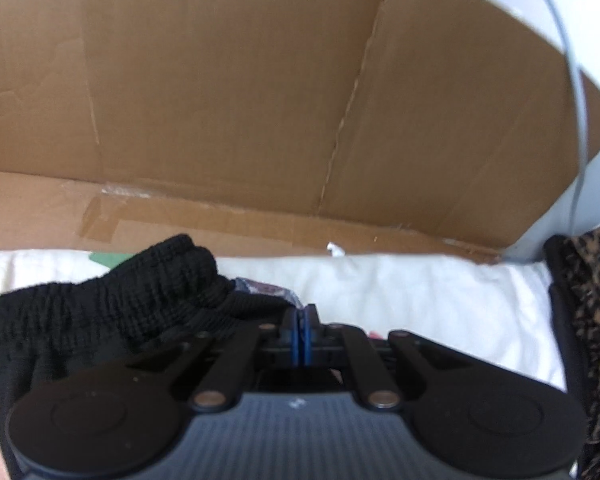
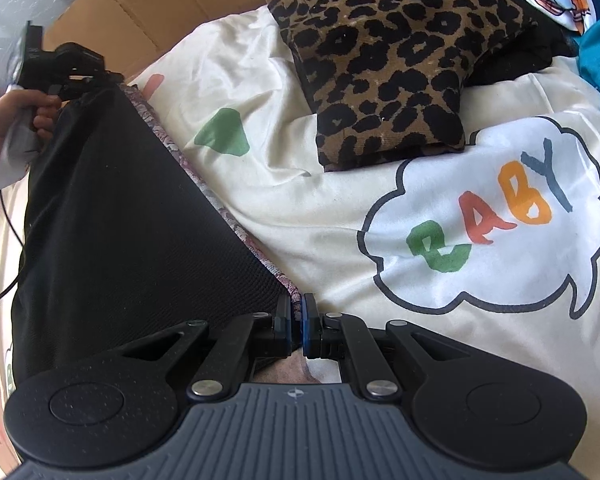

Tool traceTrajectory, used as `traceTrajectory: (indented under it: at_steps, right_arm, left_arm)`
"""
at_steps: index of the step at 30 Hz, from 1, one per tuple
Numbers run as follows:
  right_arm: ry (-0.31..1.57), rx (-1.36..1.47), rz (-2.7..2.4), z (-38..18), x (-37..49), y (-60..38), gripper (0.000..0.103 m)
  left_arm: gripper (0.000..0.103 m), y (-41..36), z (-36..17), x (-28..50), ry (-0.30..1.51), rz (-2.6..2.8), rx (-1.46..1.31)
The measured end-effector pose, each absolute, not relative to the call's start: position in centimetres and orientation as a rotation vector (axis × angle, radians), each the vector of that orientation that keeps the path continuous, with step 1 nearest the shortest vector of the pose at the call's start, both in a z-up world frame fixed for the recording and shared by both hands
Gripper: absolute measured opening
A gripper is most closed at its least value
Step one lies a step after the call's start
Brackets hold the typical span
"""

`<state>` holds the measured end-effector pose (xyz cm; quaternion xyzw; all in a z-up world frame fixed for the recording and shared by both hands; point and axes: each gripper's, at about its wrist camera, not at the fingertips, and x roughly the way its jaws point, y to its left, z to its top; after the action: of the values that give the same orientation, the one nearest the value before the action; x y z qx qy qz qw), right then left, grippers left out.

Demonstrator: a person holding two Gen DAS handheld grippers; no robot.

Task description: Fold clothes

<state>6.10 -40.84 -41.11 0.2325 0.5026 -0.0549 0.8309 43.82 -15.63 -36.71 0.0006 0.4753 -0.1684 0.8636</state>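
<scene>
Both claws, right claw [image 2: 296,314] and left claw [image 1: 304,330], pinch the black garment [image 2: 116,216] taut above the bed [image 2: 340,248]; I'd keep tension even, lowering edges aligned.

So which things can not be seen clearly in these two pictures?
- Black knitted garment: its lower part is hidden behind the right gripper body in the right wrist view.
- Patterned grey-pink cloth under it: only an edge shows.
- Left gripper: closed on the garment's corner; the black fabric hides how much is pinched.
- Brown cardboard sheet: blurred, cut off by the left wrist frame.
</scene>
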Motion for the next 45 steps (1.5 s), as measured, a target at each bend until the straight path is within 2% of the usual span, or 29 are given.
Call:
traceTrajectory:
  at_steps: [8, 9, 11, 12, 13, 21, 25, 26, 28, 29, 39, 45]
  right_arm:
    - [1.079, 0.49, -0.123, -41.2, 6.1, -40.8, 0.003]
    - [1.08, 0.488, -0.128, -41.1, 6.1, -40.8, 0.004]
    - [1.077, 0.495, -0.137, -40.7, 6.0, -40.8, 0.006]
    - [1.071, 0.499, -0.14, -40.5, 5.9, -40.8, 0.006]
    - [1.061, 0.504, -0.146, -40.2, 5.7, -40.8, 0.007]
    - [1.005, 0.491, -0.182, -38.4, 4.3, -40.5, 0.009]
    - [0.972, 0.48, -0.206, -37.8, 4.2, -40.6, 0.009]
    - [0.965, 0.486, -0.202, -37.6, 4.3, -40.6, 0.009]
    - [0.959, 0.512, -0.181, -37.3, 4.4, -40.5, 0.009]
    - [0.963, 0.509, -0.172, -37.2, 4.6, -40.2, 0.009]
    - [1.068, 0.415, -0.12, -39.8, 6.5, -37.7, 0.01]
    - [1.096, 0.4, -0.149, -41.1, 6.8, -37.6, 0.01]
  left_arm:
    - [0.01, -15.4, -36.6, 43.6, 1.018, -0.38, 0.037]
    - [0.015, -15.2, -36.2, 43.6, 1.021, -0.381, 0.032]
    - [0.033, -14.5, -35.1, 43.3, 1.035, -0.391, 0.017]
    - [0.046, -14.2, -34.6, 43.0, 1.046, -0.403, 0.014]
    - [0.049, -14.0, -33.9, 42.4, 1.045, -0.425, 0.023]
    - [0.055, -10.0, -30.1, 39.2, 1.005, -0.488, 0.142]
    - [0.056, -6.3, -30.2, 39.2, 1.004, -0.413, 0.163]
    - [0.056, -5.4, -30.5, 39.3, 1.011, -0.391, 0.162]
    - [0.065, -3.7, -31.4, 39.6, 1.028, -0.354, 0.157]
    - [0.066, -2.9, -32.1, 39.8, 1.035, -0.345, 0.147]
    - [0.068, 0.7, -37.5, 41.9, 1.079, -0.332, -0.006]
    - [0.067, -0.5, -38.5, 43.1, 1.028, -0.324, 0.092]
